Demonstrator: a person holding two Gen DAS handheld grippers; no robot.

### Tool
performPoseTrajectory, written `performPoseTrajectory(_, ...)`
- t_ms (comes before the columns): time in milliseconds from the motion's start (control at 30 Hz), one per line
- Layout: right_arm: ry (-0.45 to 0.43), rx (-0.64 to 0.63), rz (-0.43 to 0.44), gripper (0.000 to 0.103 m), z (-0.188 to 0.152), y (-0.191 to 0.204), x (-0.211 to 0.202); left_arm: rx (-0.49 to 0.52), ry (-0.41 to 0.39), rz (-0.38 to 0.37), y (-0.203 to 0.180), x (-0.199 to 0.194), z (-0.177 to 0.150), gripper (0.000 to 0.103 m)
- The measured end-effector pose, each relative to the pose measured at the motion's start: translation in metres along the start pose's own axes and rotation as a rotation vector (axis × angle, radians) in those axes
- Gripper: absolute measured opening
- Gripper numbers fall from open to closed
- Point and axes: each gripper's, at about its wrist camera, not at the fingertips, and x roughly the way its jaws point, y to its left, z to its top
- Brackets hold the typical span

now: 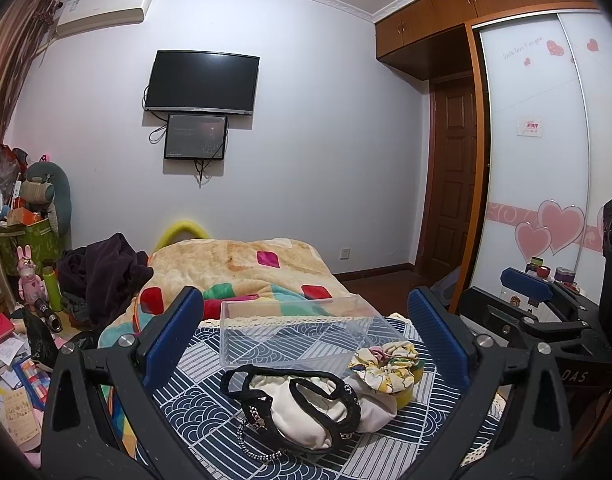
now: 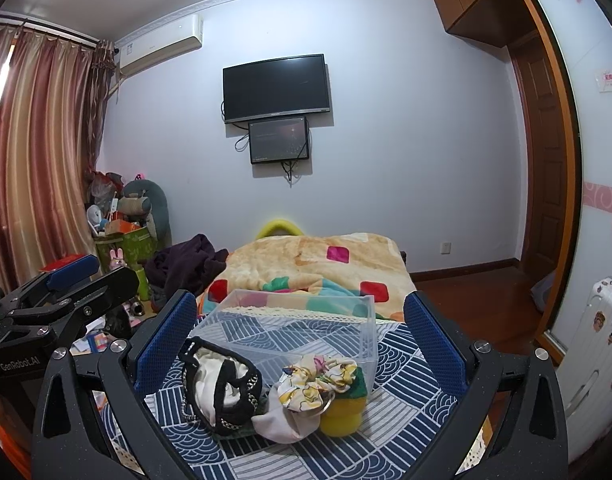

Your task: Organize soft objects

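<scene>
Closest to the lens: black-trimmed cream pouch [image 1: 306,412] with a beaded chain, slumped on the blue patterned cloth [image 1: 210,392]. Right beside it, touching, a floral scrunchie [image 1: 386,364] perched on a yellow-and-green sponge [image 2: 344,408], plus a pale fabric lump [image 2: 282,424] wedged between pouch and sponge. Just behind the heap, an empty clear plastic box [image 1: 290,332], open-topped, long side running left to right across both views.

Left gripper [image 1: 306,344] spread wide, blue ribbed pads framing the pile, nothing pinched. Right gripper [image 2: 302,344] likewise splayed open, holding nothing. Both hovering short of the heap, fingers aimed forward over it toward the box.

Key relation: pouch dead ahead and low between the left fingers, long axis slanting from near left to far right; in the right view, scrunchie and sponge sitting closer to centre, pouch off toward the left pad. Judged so: left better placed for the pouch, right for the scrunchie.

Textures: limp cotton, crinkled satin-like frill, spongy foam, slick rigid plastic. Likely to sag and trail the chain on lifting. Beyond, a fleecy checked blanket [image 2: 326,268] on the bed.
</scene>
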Motion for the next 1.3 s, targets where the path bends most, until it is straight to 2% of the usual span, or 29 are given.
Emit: performPoseTrajectory(1300, -0.012, 0.012, -0.007, 0.103, 0.0045, -0.0017, -0.0043, 0.0, 0.003, -0.001, -0.005, -0.0014, 0.004, 0.103)
